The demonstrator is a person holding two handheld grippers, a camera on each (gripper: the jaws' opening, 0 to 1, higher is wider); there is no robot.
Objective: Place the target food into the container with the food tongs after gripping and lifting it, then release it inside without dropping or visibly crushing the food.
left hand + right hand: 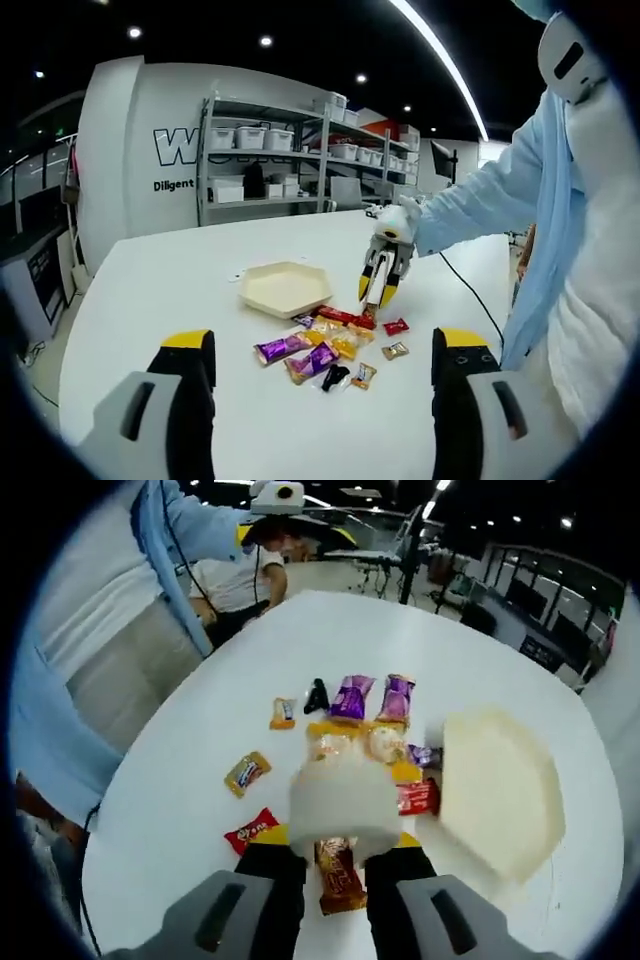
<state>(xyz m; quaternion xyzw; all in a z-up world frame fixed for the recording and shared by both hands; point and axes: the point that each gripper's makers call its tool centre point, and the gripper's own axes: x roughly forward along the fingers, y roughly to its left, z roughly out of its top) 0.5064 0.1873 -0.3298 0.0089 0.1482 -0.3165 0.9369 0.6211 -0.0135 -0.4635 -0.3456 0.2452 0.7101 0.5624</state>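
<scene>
Several wrapped snacks (330,350) lie in a loose pile on the white table (150,300), just in front of a cream hexagonal tray (285,288). My left gripper (325,340) hangs back from the pile, jaws wide apart and empty. My right gripper (377,292) points down over the pile's far edge. In the right gripper view, my right gripper (340,837) is clamped on a white rounded piece, apparently the food tongs (343,802). Below it lies a brown packet (338,878). Purple packets (351,695) lie beyond, and the tray (500,790) is to the right.
A person in a blue and white coat (560,250) stands at the table's right edge. A black cable (470,290) runs along the table there. Metal shelves with bins (270,150) stand behind the table. Another person (240,575) sits at the table's far end.
</scene>
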